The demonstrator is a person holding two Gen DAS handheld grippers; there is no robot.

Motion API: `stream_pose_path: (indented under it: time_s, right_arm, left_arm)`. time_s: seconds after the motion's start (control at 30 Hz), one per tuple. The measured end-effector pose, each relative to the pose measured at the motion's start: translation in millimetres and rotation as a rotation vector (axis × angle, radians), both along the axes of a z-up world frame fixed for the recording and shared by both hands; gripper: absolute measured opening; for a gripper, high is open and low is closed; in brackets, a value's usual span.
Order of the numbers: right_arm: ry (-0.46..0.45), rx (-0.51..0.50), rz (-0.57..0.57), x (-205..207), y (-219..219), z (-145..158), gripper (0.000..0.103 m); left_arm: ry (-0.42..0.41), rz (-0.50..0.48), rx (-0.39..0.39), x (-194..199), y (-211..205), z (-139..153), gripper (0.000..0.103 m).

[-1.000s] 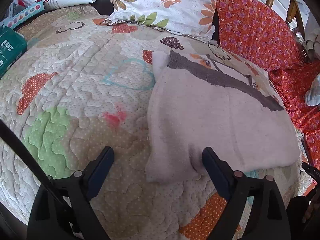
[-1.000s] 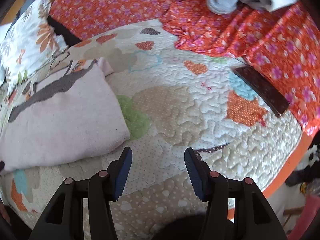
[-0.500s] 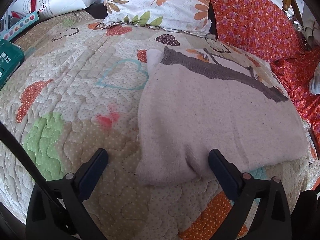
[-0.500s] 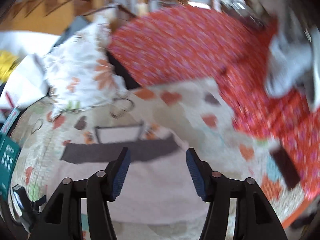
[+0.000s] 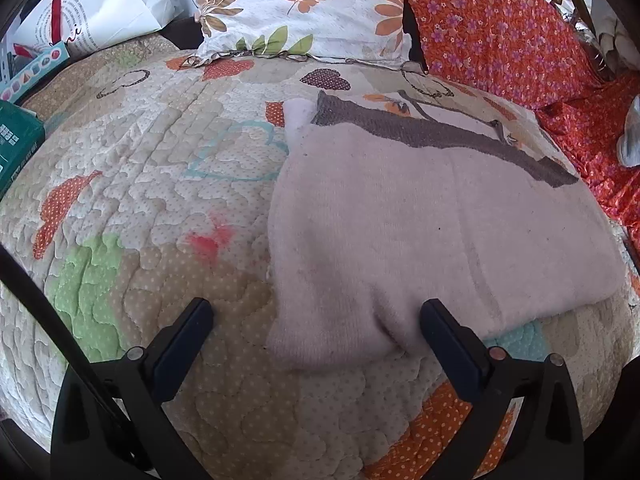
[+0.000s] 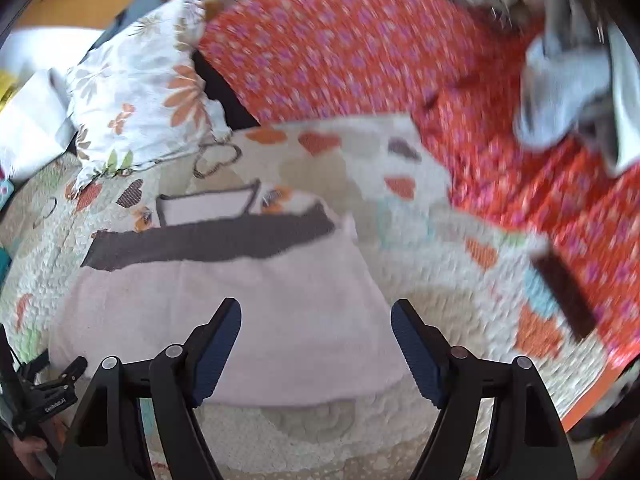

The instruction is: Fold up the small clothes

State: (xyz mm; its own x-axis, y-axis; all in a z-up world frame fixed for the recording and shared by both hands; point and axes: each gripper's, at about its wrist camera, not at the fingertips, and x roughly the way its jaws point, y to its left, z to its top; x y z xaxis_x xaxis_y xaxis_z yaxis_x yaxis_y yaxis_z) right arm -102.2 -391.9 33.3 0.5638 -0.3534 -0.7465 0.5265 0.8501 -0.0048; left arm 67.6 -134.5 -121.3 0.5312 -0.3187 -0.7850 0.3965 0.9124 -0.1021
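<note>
A pale pink knit garment [image 5: 420,224] with a dark grey band along its far edge lies folded flat on the patchwork quilt [image 5: 132,184]. My left gripper [image 5: 316,320] is open and empty, its fingers either side of the garment's near left corner. My right gripper [image 6: 316,324] is open and empty, hovering over the near right part of the same garment [image 6: 248,312]. The left gripper's body shows at the lower left of the right wrist view [image 6: 44,396].
A floral pillow [image 5: 304,4] lies at the head of the bed. An orange flowered sheet [image 5: 500,36] covers the right side, with grey clothes [image 6: 568,88] piled on it. A dark flat object [image 6: 564,300] lies near the quilt's right edge. A green box [image 5: 16,144] sits far left.
My right gripper has swung left from the bare quilt to over the pink garment. My left gripper has drawn back slightly and opened wider around the garment's corner.
</note>
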Motion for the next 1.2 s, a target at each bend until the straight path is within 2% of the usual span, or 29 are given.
stream_pose_path:
  time_s: [0.2, 0.27, 0.33, 0.4, 0.47, 0.53, 0.6, 0.73, 0.97, 1.0, 1.07, 1.13, 1.2]
  right_arm:
    - [-0.01, 0.028, -0.037, -11.9, -39.3, -31.1, 0.08]
    - [-0.031, 0.066, -0.066, -19.2, -55.4, -43.9, 0.08]
    - [-0.062, 0.124, -0.078, -25.9, -68.3, -55.4, 0.08]
    - [-0.106, 0.203, -0.076, -31.5, -79.3, -61.1, 0.078]
    - [-0.147, 0.202, -0.061, -34.1, -81.2, -59.4, 0.078]
    - [-0.166, 0.218, -0.041, -33.9, -83.2, -60.6, 0.078]
    - [-0.168, 0.245, -0.028, -34.7, -86.1, -65.9, 0.078]
    - [-0.182, 0.271, -0.012, -36.8, -90.4, -69.5, 0.078]
    - [-0.167, 0.279, -0.009, -37.6, -90.5, -75.9, 0.078]
    - [-0.166, 0.274, -0.013, -38.0, -90.0, -75.9, 0.078]
    - [-0.159, 0.264, -0.023, -38.4, -89.1, -76.5, 0.078]
    - [-0.157, 0.256, -0.04, -40.5, -87.3, -77.3, 0.078]
    - [-0.149, 0.235, -0.054, -41.2, -84.8, -77.3, 0.078]
  left_arm:
    - [-0.018, 0.013, 0.05, -2.6, -7.0, -0.8, 0.103]
    - [0.018, 0.025, 0.03, -0.8, -2.8, 3.2, 0.099]
    - [0.069, 0.054, -0.011, 0.4, 6.4, 12.1, 0.072]
    - [0.128, 0.091, -0.08, 2.0, 18.3, 25.2, 0.056]
    - [0.125, 0.162, -0.133, 3.5, 29.9, 43.0, 0.055]
    - [0.089, 0.244, -0.137, 6.0, 39.3, 58.7, 0.056]
    - [0.088, 0.289, -0.118, 9.4, 42.2, 63.8, 0.059]
    - [0.106, 0.322, -0.064, 15.4, 41.1, 55.6, 0.064]
    - [0.199, 0.319, -0.011, 41.6, 28.8, 23.3, 0.064]
    - [0.205, 0.317, 0.016, 44.9, 26.0, 19.8, 0.062]
    - [0.181, 0.303, 0.073, 49.0, 22.0, 18.4, 0.052]
    - [0.167, 0.278, 0.092, 51.8, 22.8, 18.9, 0.038]
    - [0.166, 0.262, 0.063, 52.7, 29.1, 19.1, 0.037]
